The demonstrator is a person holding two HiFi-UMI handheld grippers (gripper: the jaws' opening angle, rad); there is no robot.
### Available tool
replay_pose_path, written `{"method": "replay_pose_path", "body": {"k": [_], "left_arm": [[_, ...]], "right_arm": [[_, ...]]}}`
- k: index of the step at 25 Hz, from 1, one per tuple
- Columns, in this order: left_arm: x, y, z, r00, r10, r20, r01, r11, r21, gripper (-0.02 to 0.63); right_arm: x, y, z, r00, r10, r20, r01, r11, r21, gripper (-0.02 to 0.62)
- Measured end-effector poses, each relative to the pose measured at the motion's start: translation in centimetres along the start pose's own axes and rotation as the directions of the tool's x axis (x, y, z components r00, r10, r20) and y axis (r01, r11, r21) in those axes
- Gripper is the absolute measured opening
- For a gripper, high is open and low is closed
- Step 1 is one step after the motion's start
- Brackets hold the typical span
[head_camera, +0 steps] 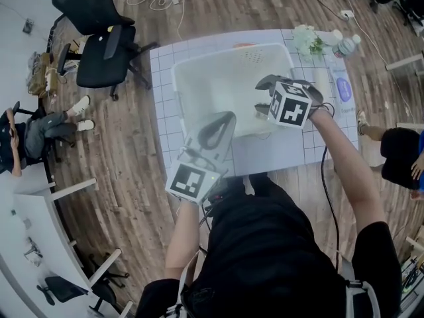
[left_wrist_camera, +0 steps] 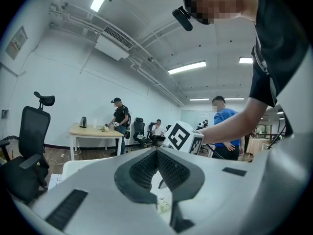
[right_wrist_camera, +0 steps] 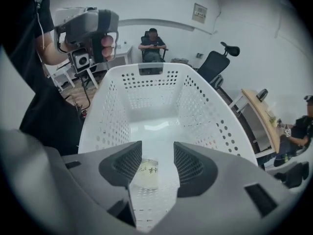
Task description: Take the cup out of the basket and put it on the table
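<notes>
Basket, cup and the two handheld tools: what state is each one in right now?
basket: upright on the table, open-topped, holding the cup.
cup: on the basket floor, untouched.
left tool: shut, empty, held level.
right tool: open, pointing down into the basket, cup below between its jaws, not gripped.

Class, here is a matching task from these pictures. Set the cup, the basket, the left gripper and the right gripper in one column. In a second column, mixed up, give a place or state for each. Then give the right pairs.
Column A
1. cup
2. basket
3. left gripper
4. right gripper

Column B
a. jaws apart, pointing down into the basket
b. stands on the table
c. jaws together, nothing between them
d. on the basket's floor

Pairs: 1-d, 2-b, 3-c, 4-a
</notes>
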State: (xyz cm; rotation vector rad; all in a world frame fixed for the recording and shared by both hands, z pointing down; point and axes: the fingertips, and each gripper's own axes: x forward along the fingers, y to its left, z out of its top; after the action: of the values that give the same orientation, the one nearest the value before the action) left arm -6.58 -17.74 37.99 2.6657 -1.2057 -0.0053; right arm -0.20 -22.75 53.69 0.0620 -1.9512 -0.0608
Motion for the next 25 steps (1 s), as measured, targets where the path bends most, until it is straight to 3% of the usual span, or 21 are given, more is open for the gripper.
{"method": "replay_pose_path", "body": {"k": [5, 12, 25], "left_arm": [[-0.2, 0.1, 0.1, 1.000, 0.007, 0.008, -0.007, 1.000, -0.003, 0.011], [-0.6, 0.0, -0.3, 1.000, 0.007, -0.006, -0.007, 1.000, -0.007, 0.011], [-1.0, 0.8, -0.4, 1.000, 0.015, -0.017, -0.015, 1.000, -0.015, 0.011]], "right_arm": [[2.0, 1.1, -0.7, 0.987, 0.091, -0.129, -0.099, 0.994, -0.053, 0.227], [4.8, 2.0, -2.1, 0.958, 0.140, -0.251, -0.161, 0.985, -0.066, 0.235], [9.5, 2.5, -6.4, 0.859, 0.211, -0.467, -0.238, 0.971, 0.001, 0.262]]}}
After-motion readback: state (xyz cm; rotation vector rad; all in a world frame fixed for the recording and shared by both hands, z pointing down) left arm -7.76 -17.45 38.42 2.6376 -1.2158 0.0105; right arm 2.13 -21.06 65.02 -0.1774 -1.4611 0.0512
